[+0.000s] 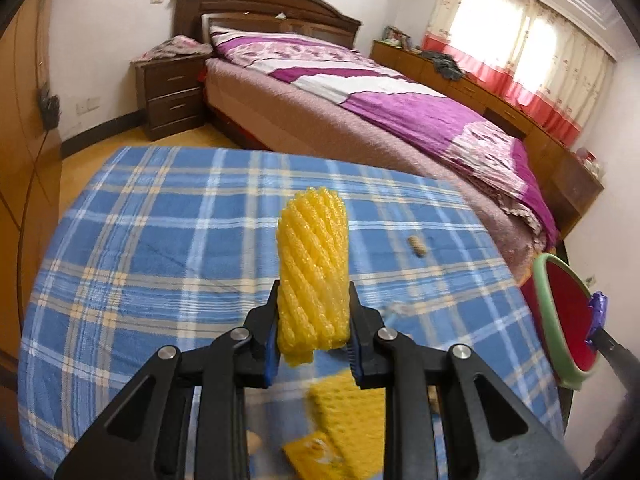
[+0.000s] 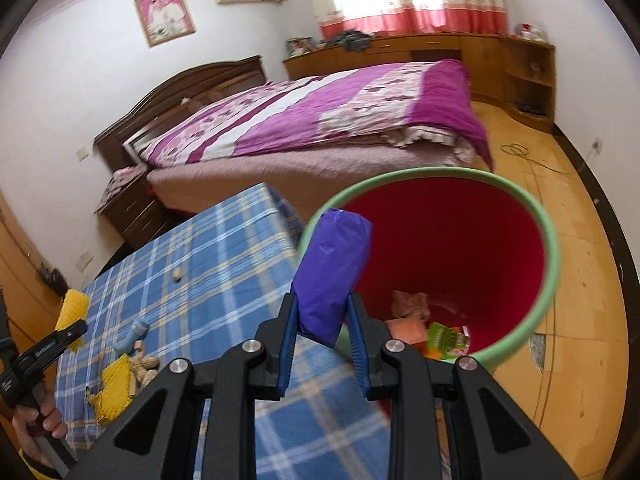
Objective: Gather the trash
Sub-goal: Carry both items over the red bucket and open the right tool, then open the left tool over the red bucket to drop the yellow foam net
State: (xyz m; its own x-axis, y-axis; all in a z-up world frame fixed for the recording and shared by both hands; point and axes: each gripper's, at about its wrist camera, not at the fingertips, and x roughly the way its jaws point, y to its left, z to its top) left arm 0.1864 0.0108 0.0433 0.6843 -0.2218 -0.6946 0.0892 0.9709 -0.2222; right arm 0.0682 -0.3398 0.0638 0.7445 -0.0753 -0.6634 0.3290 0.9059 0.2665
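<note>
My left gripper (image 1: 313, 312) is shut on a yellow foam fruit net (image 1: 312, 264) and holds it above the blue plaid table (image 1: 160, 240); it also shows in the right wrist view (image 2: 71, 312). My right gripper (image 2: 322, 320) is shut on a purple wrapper (image 2: 332, 272) and holds it at the near rim of the red bin with a green rim (image 2: 552, 248). The bin also shows at the right of the left wrist view (image 1: 540, 300). Several scraps lie in the bin's bottom (image 2: 444, 338). A peanut (image 1: 416, 246) lies on the table.
Another yellow foam piece (image 2: 116, 388), peanuts (image 2: 146, 364) and a small blue tube (image 2: 134, 336) lie on the table's near left part. A bed with a purple quilt (image 2: 320, 120) stands behind the table. A wooden floor (image 2: 580, 280) lies to the right of the bin.
</note>
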